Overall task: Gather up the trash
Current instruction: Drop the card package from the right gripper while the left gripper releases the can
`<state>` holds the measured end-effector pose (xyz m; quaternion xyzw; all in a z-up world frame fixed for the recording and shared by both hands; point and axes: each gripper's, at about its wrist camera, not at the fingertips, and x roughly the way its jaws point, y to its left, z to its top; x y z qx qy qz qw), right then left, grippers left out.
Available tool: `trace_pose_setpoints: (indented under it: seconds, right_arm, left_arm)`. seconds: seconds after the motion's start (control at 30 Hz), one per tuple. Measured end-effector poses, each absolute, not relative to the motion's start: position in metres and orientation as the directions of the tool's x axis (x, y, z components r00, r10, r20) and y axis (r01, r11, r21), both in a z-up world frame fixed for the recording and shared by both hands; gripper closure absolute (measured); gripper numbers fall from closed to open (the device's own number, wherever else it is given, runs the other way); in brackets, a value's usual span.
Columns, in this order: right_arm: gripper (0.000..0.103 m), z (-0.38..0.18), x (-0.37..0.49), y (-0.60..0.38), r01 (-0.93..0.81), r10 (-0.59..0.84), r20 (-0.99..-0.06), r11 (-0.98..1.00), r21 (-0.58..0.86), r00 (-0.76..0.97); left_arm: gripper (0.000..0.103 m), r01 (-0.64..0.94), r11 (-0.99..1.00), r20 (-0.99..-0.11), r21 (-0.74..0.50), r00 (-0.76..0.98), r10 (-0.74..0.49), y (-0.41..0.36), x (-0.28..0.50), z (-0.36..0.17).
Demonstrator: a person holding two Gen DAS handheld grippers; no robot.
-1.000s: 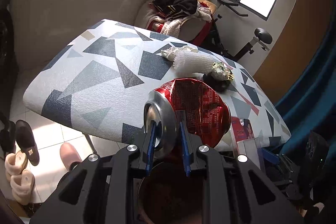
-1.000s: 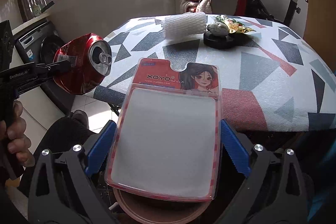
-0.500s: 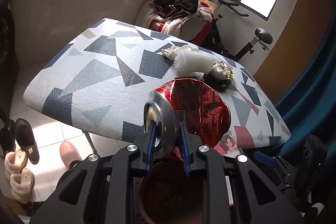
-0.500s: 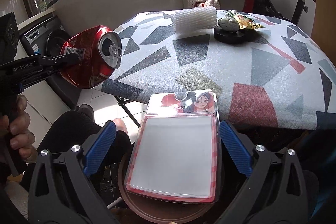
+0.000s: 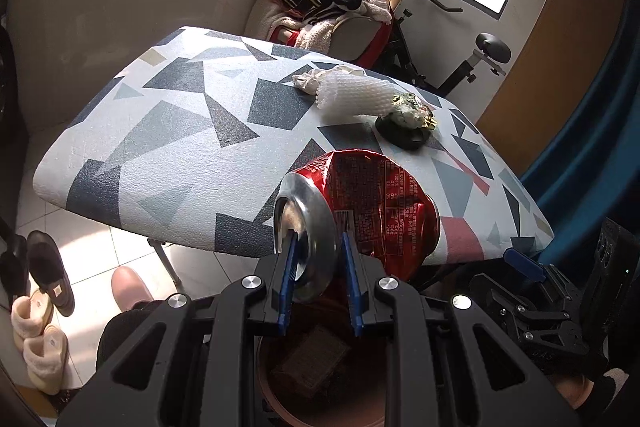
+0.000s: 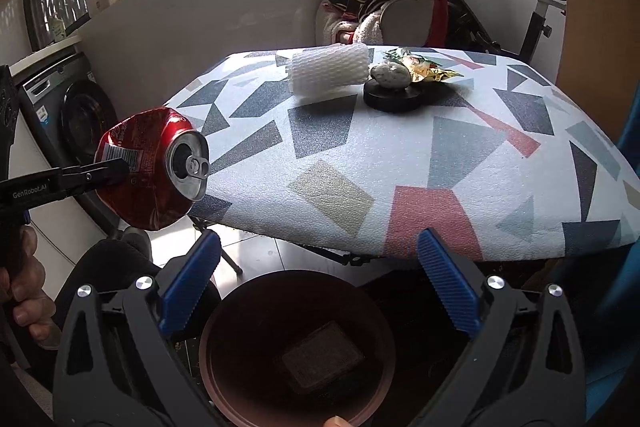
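My left gripper (image 5: 318, 251) is shut on a crushed red can (image 5: 372, 211) and holds it off the table's near edge, above a brown bin (image 5: 320, 379). The can also shows at the left of the right wrist view (image 6: 156, 167). My right gripper (image 6: 316, 275) is open and empty above the same bin (image 6: 296, 347), where a flat package (image 6: 322, 353) lies at the bottom. On the patterned table (image 6: 400, 163) lie a white foam net (image 6: 330, 71), a crumpled wad on a black disc (image 6: 392, 87) and a gold wrapper (image 6: 430, 69).
A chair piled with clothes (image 6: 384, 3) and an exercise bike (image 6: 540, 11) stand behind the table. A washing machine (image 6: 76, 107) is at the left. Shoes and slippers (image 5: 40, 291) lie on the tiled floor at the left.
My right gripper let go of the flat plastic package, which dropped into the bin; its jaws stand open and empty now. The left gripper has kept the can nearly still.
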<state>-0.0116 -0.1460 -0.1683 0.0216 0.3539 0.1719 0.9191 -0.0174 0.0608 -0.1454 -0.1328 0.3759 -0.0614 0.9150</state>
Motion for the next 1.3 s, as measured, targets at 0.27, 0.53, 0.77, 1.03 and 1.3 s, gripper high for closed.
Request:
trace_pose_setpoints:
  seconds: [0.27, 0.53, 0.77, 1.03, 1.3]
  right_arm:
    - [0.006, -0.169, -0.007, -0.163, -0.208, 0.245, -0.629, 0.969, 0.134, 0.738]
    - [0.006, -0.176, -0.004, -0.176, -0.146, 0.198, -0.640, 0.980, 0.135, 0.742]
    - [0.006, -0.178, -0.005, -0.181, -0.134, 0.194, -0.638, 0.981, 0.142, 0.745]
    - [0.006, -0.179, -0.003, -0.184, -0.124, 0.192, -0.642, 0.981, 0.150, 0.742]
    - [0.006, -0.182, -0.001, -0.183, -0.133, 0.200, -0.648, 0.979, 0.151, 0.735]
  left_arm:
    - [0.081, 0.091, 0.968, -0.715, -0.233, 0.659, -0.234, 0.037, -0.017, -0.174]
    - [0.081, 0.134, 0.964, -0.759, -0.232, 0.595, -0.265, 0.024, -0.011, -0.200]
    - [0.081, 0.164, 0.967, -0.772, -0.194, 0.582, -0.254, 0.011, -0.012, -0.204]
    - [0.050, 0.169, 0.975, -0.777, -0.143, 0.591, -0.217, 0.004, -0.013, -0.203]
    - [0.017, 0.066, 0.990, -0.735, -0.122, 0.664, -0.135, 0.019, -0.016, -0.193]
